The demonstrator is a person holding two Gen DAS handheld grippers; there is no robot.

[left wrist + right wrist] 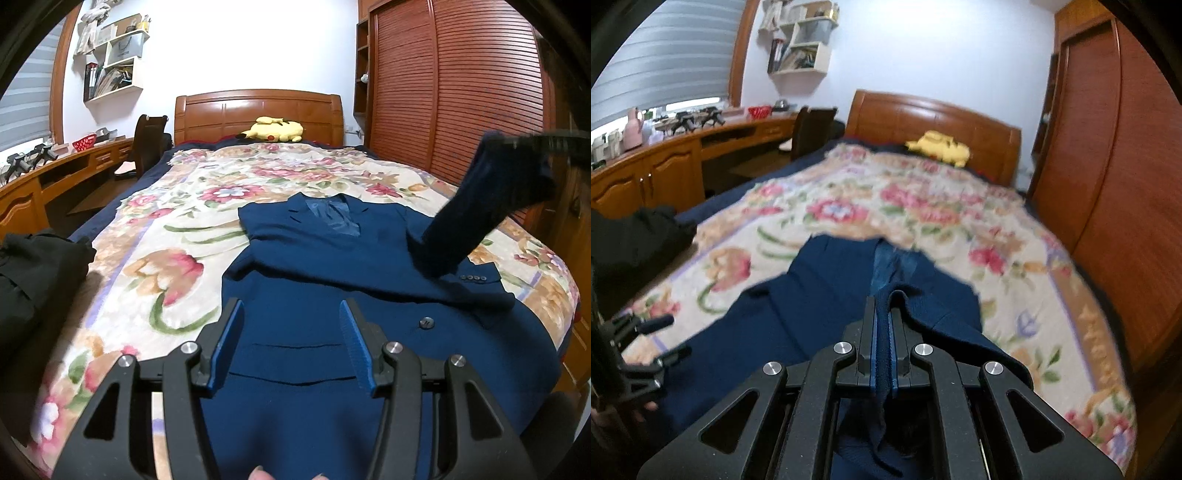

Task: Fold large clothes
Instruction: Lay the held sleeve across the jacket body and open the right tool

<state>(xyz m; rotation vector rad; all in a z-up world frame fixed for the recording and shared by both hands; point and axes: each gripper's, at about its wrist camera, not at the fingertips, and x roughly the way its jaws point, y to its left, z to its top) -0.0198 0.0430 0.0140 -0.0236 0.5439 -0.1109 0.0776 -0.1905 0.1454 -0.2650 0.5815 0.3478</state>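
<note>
A navy blue suit jacket (314, 280) lies face up on the floral bedspread (155, 236), collar toward the headboard. One sleeve is folded across its chest. My left gripper (291, 314) is open and empty, hovering over the jacket's lower front near a pocket seam. My right gripper (884, 314) is shut on the jacket's other sleeve (882, 354) and holds it up off the bed. In the left wrist view that lifted sleeve (480, 210) rises to the right, up to the right gripper (546, 144). The jacket (812, 295) lies below in the right wrist view.
A yellow plush toy (273, 130) lies by the wooden headboard (258, 107). A black garment (33, 273) sits at the bed's left edge. A wooden desk (55, 166) and chair (147, 144) stand left. Slatted wardrobe doors (461, 92) stand right.
</note>
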